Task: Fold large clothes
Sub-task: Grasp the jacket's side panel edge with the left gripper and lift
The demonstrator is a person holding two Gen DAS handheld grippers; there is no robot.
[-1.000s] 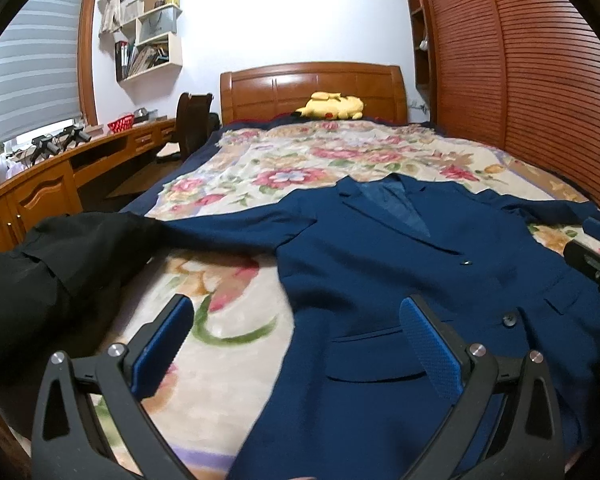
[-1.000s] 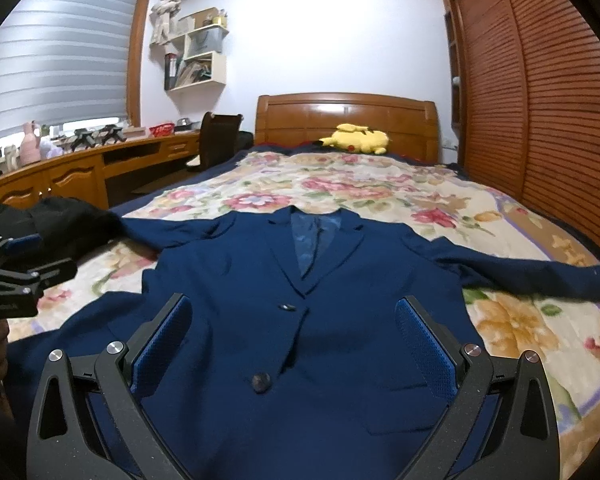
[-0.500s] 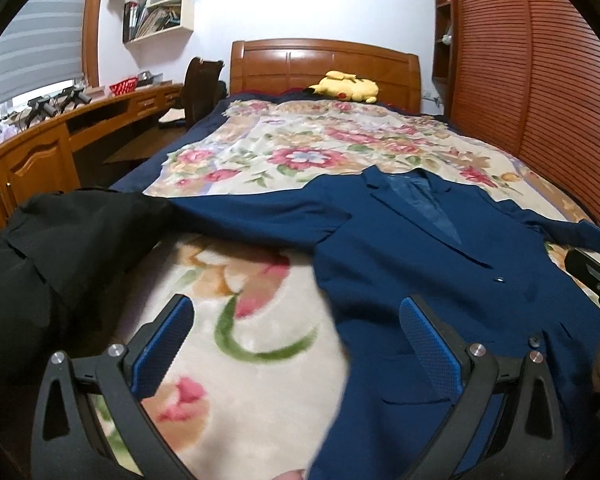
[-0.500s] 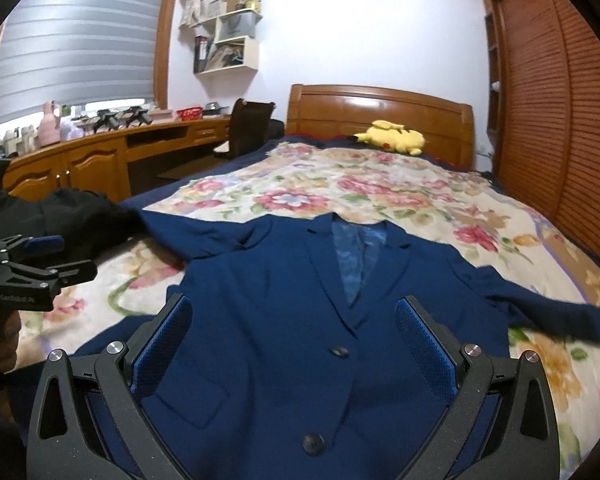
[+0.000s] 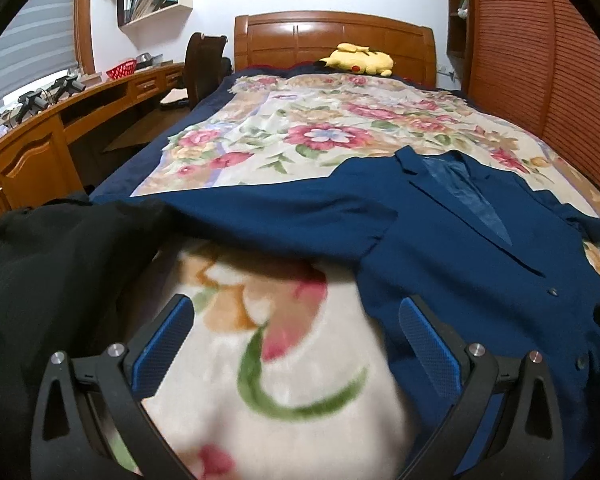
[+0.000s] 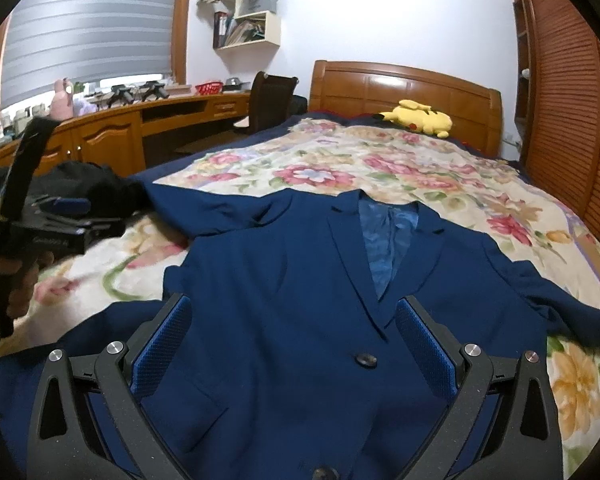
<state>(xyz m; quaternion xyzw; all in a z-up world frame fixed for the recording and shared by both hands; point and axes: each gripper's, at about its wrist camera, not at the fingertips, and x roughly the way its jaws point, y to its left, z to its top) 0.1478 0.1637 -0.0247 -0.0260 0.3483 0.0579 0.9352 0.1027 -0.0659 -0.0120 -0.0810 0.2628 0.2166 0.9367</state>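
One navy blazer [image 6: 284, 280] lies face-up on floral bed [image 6: 440, 168], long axis collar-to-hem, collar toward 12 o'clock, sleeves out at 9 and 3. L gripper [image 5: 296, 344] and R gripper [image 6: 288, 340] both spread wide, gripping nothing. One black garment [image 5: 48, 256] at 9.

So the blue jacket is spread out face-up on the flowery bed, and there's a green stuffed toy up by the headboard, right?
Not quite: the stuffed toy by the headboard is yellow, not green, as the right wrist view shows. The rest holds: the blue jacket lies spread face-up, buttons showing, on the flowery bed.
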